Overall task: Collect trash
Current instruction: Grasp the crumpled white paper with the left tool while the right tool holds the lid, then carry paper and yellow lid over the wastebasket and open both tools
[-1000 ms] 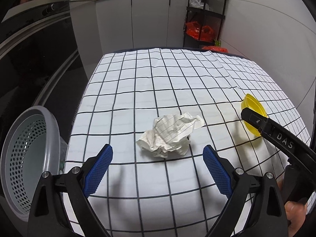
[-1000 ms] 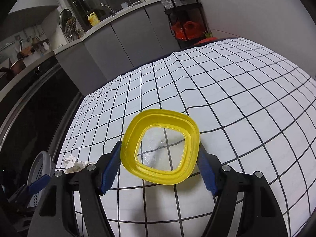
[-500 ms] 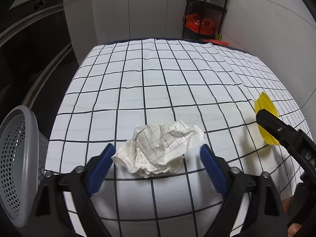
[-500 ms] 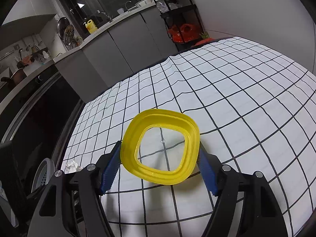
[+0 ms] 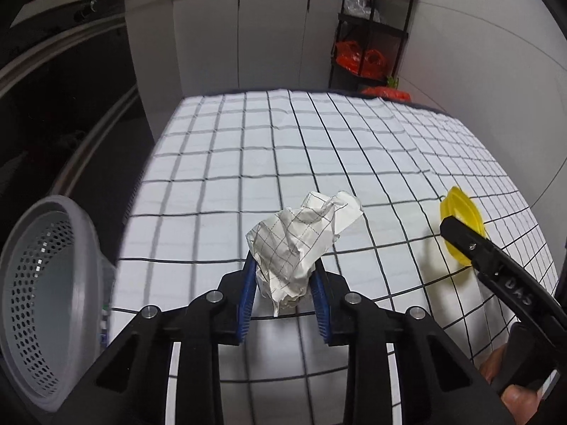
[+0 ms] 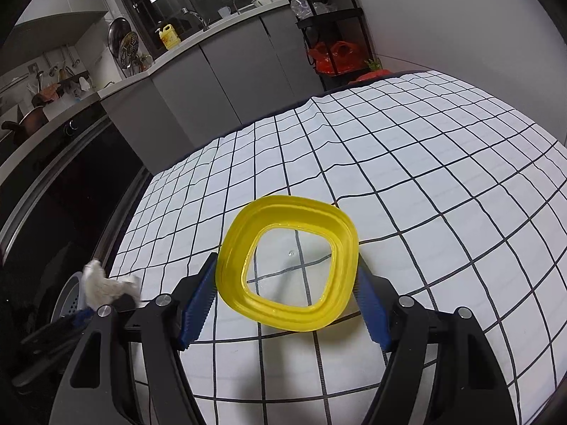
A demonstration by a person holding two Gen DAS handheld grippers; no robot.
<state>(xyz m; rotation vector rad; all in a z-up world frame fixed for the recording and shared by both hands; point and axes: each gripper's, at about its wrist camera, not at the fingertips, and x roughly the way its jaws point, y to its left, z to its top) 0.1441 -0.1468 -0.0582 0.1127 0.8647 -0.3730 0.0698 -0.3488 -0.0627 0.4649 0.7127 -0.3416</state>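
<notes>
A crumpled white paper ball (image 5: 301,244) with a printed grid sits squeezed between the blue pads of my left gripper (image 5: 283,283), whose jaws are closing on it, a little above the checked tablecloth (image 5: 283,156). My right gripper (image 6: 287,290) holds a yellow square lid (image 6: 287,265) with a clear middle between its pads, over the cloth. In the left wrist view that yellow lid (image 5: 460,223) and the right gripper's black finger (image 5: 478,248) show at the right edge. The paper ball (image 6: 106,285) appears small at the left of the right wrist view.
A grey perforated basket (image 5: 46,301) stands off the table's left edge, below the cloth. Grey kitchen cabinets (image 5: 241,39) and a black shelf rack (image 5: 372,32) with red bags lie beyond the far edge. A white wall runs along the right.
My left gripper's jaws have come together around the paper ball and lifted it slightly off the cloth. The right gripper keeps the yellow lid in the same place.
</notes>
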